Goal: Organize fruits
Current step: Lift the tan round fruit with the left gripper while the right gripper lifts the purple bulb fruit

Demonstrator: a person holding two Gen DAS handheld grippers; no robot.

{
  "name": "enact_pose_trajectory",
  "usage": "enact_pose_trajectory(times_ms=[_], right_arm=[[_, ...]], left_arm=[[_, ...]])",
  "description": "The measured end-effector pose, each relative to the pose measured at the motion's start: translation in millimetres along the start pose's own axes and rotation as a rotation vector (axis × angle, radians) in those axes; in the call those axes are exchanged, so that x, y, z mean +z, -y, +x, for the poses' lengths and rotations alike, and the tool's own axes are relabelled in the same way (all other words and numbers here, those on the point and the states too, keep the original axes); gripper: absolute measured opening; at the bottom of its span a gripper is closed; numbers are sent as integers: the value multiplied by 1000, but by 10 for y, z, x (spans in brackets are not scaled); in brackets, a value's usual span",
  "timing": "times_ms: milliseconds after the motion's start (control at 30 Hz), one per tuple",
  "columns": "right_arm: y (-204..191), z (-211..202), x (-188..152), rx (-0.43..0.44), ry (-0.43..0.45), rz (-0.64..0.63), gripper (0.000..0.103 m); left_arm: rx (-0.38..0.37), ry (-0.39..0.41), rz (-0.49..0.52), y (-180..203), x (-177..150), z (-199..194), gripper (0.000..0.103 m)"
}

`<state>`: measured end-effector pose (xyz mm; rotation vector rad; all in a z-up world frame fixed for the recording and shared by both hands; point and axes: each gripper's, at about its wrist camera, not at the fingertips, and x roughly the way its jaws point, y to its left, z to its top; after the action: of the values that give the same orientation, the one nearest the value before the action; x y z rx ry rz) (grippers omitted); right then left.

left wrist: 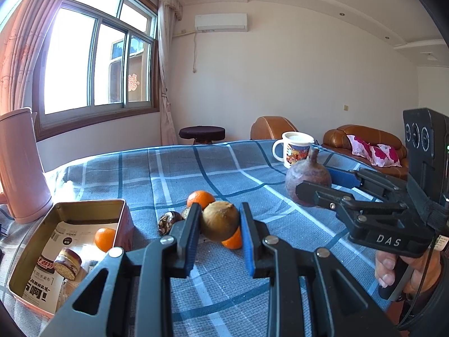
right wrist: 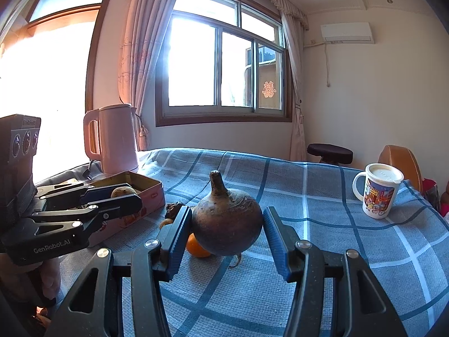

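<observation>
Left gripper [left wrist: 220, 231] clenches a brown fruit [left wrist: 220, 220] near the tin [left wrist: 123, 221], probably bound there; right gripper [right wrist: 227, 234] grasps the beet [right wrist: 227, 226], lifted clear.

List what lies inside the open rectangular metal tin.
Inside the tin, the left wrist view shows an orange, a brown-and-cream round cake and a printed paper sheet. The near corner is hidden behind the left gripper.

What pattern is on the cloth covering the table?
The tablecloth is a blue-grey check crossed by dark blue and white lines, clearest in the right wrist view.
</observation>
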<state>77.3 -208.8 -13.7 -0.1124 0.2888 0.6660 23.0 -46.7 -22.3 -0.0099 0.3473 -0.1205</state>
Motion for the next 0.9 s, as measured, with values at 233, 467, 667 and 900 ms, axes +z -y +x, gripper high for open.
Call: enact_pose_trajectory(times_ms=[233, 467, 667, 900], right_arm=[[-5, -39, 3, 4, 21, -6, 54], [-20, -58, 1, 1, 30, -12, 54], [-71, -73, 1, -14, 39, -38, 54], [-103, -77, 5, -12, 44, -38, 54]], left_arm=[[9, 23, 8, 23, -11, -31, 28], [17, 37, 8, 18, -5, -46, 28], [18, 41, 5, 9, -11, -71, 28], [23, 44, 4, 1, 3, -89, 28]])
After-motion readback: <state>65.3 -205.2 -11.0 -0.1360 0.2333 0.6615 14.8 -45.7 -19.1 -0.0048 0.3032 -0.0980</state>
